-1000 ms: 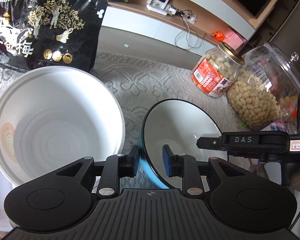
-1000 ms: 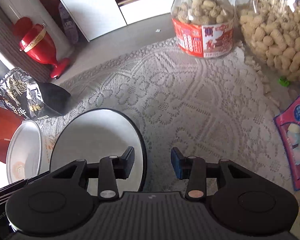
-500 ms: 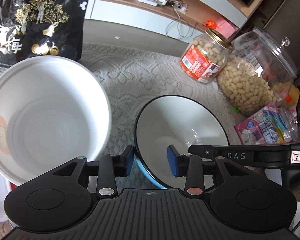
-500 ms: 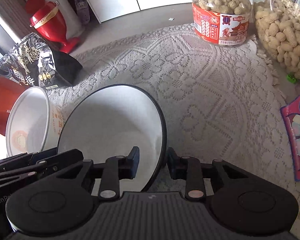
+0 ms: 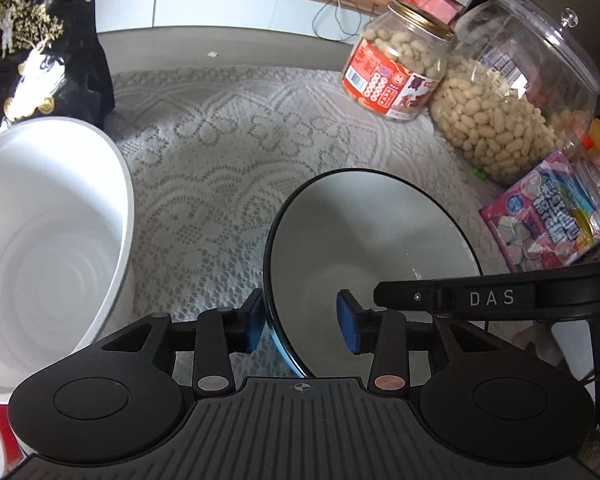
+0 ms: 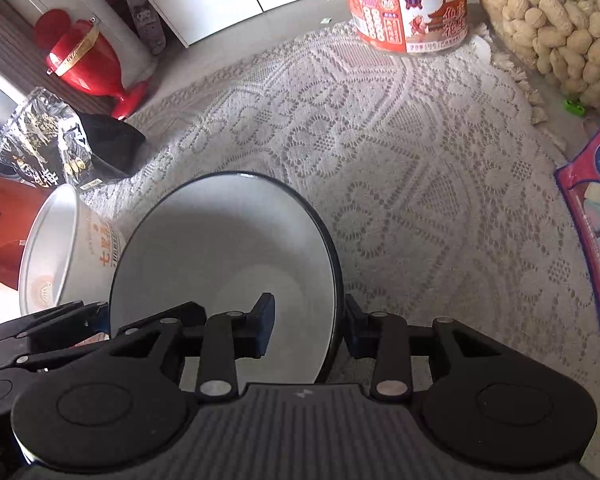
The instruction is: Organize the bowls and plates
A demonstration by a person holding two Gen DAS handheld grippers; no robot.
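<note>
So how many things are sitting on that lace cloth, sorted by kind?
Bowls: 2, a white bowl and a black-rimmed bowl
Peanut jars: 2, a red-label jar and a big clear jar
Snack bags: 2, a black bag and a pink candy bag
Total: 6

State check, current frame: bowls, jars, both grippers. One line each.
black-rimmed bowl: upright, empty, on the lace cloth.
white bowl: empty, apart from the other bowl.
peanut jar: gold lid on, nearly full.
clear jar: lid on, part full of peanuts.
left gripper: open, straddling the bowl's left rim.
right gripper: open, straddling the right rim.
</note>
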